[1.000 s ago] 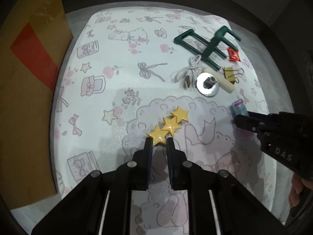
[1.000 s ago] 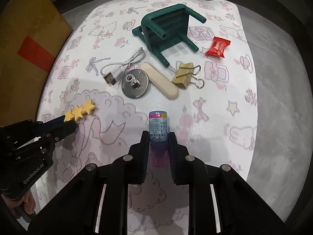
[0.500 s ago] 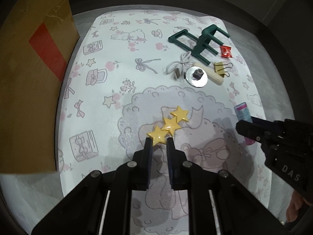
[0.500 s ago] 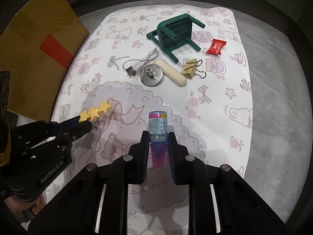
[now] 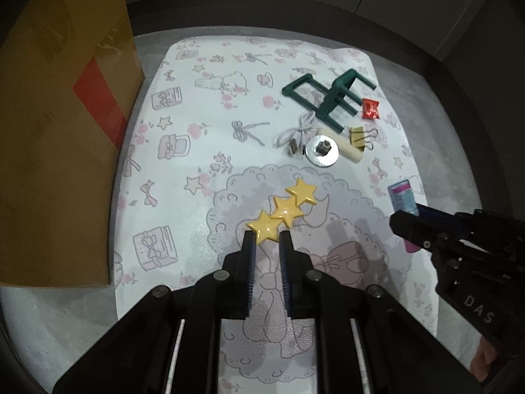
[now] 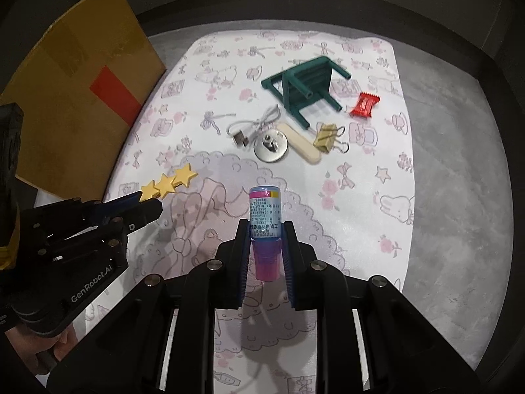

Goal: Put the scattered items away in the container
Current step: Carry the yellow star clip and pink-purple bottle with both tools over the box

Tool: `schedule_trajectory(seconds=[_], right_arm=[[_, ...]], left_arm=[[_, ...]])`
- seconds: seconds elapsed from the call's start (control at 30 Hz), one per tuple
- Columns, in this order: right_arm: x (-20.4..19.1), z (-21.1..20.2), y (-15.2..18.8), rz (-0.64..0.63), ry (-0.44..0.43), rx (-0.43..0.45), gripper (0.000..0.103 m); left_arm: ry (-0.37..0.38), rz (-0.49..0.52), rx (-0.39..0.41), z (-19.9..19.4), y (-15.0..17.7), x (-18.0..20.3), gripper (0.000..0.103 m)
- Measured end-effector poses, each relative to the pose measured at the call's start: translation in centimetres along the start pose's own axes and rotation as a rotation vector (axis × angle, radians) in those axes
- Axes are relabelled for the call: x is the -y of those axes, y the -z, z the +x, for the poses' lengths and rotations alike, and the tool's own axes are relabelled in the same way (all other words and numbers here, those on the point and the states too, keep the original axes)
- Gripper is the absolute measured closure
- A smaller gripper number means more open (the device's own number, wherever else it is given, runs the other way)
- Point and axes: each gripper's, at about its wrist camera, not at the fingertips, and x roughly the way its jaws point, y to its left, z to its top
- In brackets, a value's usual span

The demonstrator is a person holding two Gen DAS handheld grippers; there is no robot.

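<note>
My left gripper (image 5: pixel 266 237) is shut on a yellow three-star clip (image 5: pixel 282 211) and holds it above the patterned mat (image 5: pixel 203 151); the clip also shows in the right wrist view (image 6: pixel 169 182). My right gripper (image 6: pixel 265 226) is shut on a small blue and pink bottle (image 6: pixel 264 226), also held above the mat; the bottle shows in the left wrist view (image 5: pixel 402 198). The cardboard box (image 5: pixel 55 151) stands at the left, beside the mat.
At the far right of the mat lie a green toy stool (image 6: pixel 305 87), a red candy wrapper (image 6: pixel 364 105), a gold binder clip (image 6: pixel 328 138), a beige stick (image 6: pixel 303 147), a metal disc (image 6: pixel 270 147) and a white USB cable (image 6: pixel 252 128). Grey floor (image 6: pixel 459 180) surrounds the mat.
Both grippers have risen and pulled back from the mat with their items still held. The cardboard box has come further into view at the left.
</note>
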Motion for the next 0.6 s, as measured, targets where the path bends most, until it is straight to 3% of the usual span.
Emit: schedule_trajectory(seconds=[0.6], right_arm=[[-2.6,-6.0,-4.9,-0.006,-0.021,0.108,0.084]], left_arm=[[0.033,-0.038,0.131,-7.6,-4.5,-0.4,0.089]])
